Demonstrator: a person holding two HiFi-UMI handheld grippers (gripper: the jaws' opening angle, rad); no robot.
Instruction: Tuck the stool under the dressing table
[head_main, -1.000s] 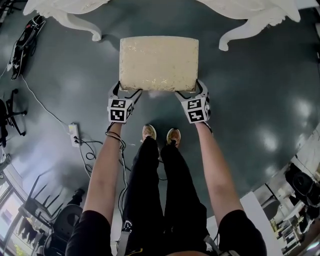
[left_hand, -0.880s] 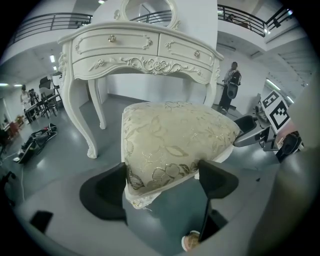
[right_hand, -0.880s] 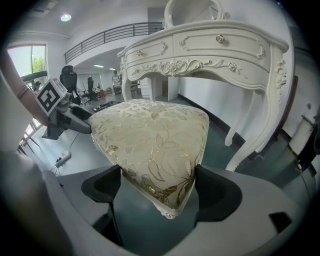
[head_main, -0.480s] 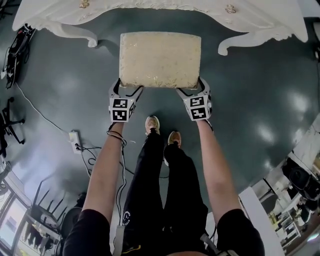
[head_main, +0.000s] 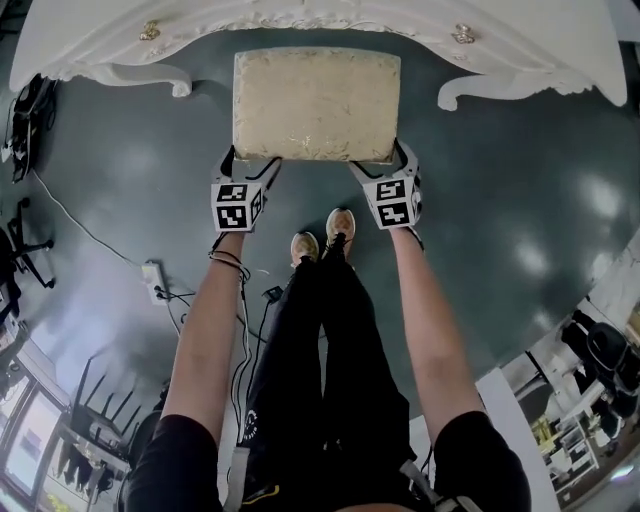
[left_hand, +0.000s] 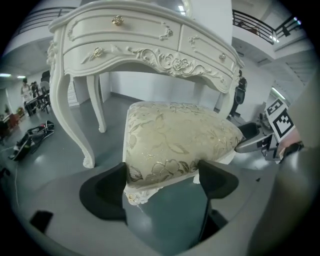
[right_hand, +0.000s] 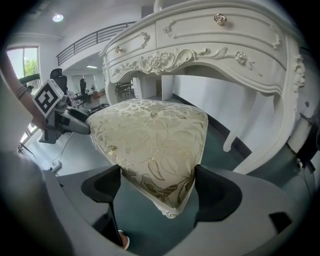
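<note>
The left gripper (left_hand: 161, 171) has its jaws spread wide and pressed against the near-left corner of the stool (head_main: 316, 104); one pad bears on the cushion's side face and the other on its near face, with the white carved corner of the frame protruding down between them. The right gripper (right_hand: 156, 172) is set the same way on the near-right corner, jaws wide and closed on the cream floral cushion, whose corner points toward the camera in the gap. From each pair of jaws the cushion extends forward and inward toward the opposite gripper. In the head view the stool lies ahead of both grippers, centred between the two curved front legs of the white dressing table (head_main: 300, 22). Its far edge reaches the table's front apron, while most of the seat is out over the dark floor (head_main: 520, 200).
</note>
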